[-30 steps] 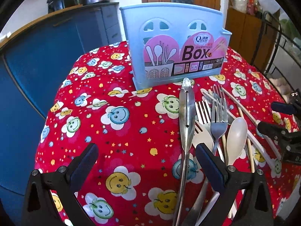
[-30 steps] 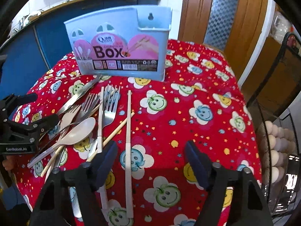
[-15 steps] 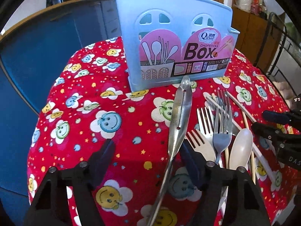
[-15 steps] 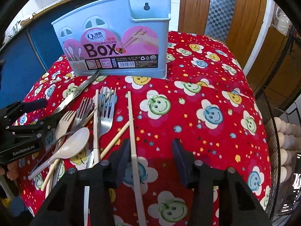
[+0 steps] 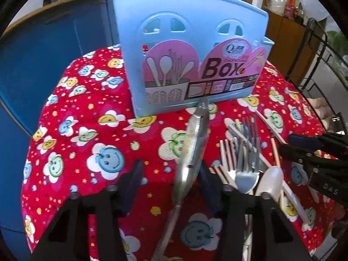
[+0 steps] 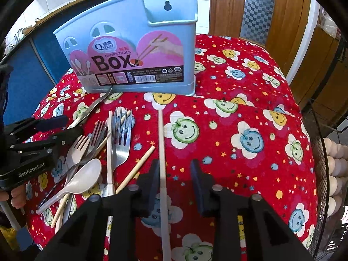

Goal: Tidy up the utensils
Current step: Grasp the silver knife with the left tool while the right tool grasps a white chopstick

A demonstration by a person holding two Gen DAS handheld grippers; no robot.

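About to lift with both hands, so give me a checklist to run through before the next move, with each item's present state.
1. Left tool straddles the metal tongs: ok, tongs lie between its fingers, close to the right-hand one.
2. Left tool clamped on the tongs: not ok, jaws have just been closing, a gap shows on the left side.
3. Right tool straddles the white chopstick: ok, it lies next to the left finger.
4. Right tool clamped on the chopstick: not ok, jaws have just been closing, a gap remains on the right.
5. Chopstick free of the forks: ok, it lies apart.
6. Blue box upright: ok.
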